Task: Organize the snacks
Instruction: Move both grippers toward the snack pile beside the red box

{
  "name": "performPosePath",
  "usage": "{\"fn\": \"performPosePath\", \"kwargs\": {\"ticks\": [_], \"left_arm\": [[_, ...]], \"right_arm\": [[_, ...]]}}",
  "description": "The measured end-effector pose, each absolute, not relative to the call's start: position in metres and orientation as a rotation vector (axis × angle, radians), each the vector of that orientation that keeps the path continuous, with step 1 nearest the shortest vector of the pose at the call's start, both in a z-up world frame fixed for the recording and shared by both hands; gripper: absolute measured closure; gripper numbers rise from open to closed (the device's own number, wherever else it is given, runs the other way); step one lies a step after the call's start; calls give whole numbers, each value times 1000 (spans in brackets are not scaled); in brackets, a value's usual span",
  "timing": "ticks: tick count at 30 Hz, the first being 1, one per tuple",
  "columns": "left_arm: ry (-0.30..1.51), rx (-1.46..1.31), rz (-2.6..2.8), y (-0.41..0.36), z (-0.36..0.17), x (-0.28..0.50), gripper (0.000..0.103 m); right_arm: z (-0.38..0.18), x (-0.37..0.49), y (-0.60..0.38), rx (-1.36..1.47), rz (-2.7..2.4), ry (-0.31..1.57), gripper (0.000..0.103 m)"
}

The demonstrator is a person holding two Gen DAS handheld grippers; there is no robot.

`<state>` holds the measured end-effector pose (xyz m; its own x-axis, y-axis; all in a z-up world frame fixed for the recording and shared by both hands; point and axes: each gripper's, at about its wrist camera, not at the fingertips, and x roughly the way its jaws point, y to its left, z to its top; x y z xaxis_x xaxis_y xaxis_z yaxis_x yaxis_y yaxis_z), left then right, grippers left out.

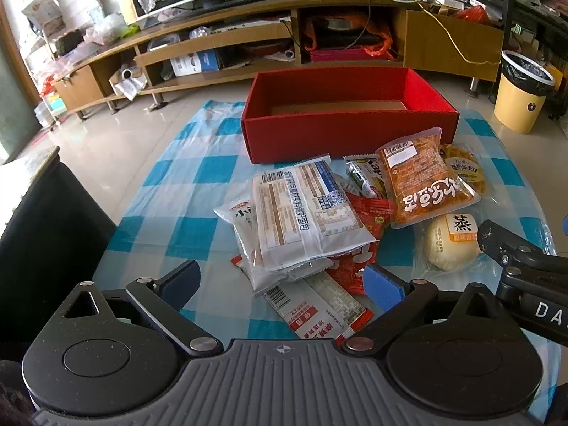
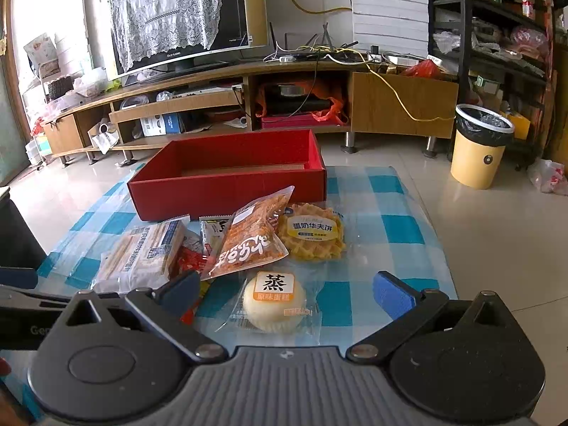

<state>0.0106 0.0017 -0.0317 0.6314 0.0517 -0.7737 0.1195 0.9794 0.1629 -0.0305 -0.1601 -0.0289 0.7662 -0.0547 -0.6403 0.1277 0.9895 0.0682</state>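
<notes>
Both wrist views look down, close, sharing the red box (image 1: 349, 131).

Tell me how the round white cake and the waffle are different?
The cake is smooth, pale and dome-shaped; the waffle is golden, flat and covered in little squares. The cake lies nearer the camera; the waffle lies farther back, close to the red box. Both are sealed in clear wrappers with a label on top, lying on the checked cloth.

Red box (image 1: 349, 131) on blue-and-white checked cloth (image 1: 170, 191)
</notes>
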Motion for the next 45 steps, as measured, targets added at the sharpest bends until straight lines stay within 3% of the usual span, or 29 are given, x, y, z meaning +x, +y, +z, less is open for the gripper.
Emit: {"fn": "performPosePath", "kwargs": {"ticks": [45], "left_arm": [[911,212,-28,1,-32,11,5]], "right_arm": [[-34,-25,-158,98,-103,726,2]]}}
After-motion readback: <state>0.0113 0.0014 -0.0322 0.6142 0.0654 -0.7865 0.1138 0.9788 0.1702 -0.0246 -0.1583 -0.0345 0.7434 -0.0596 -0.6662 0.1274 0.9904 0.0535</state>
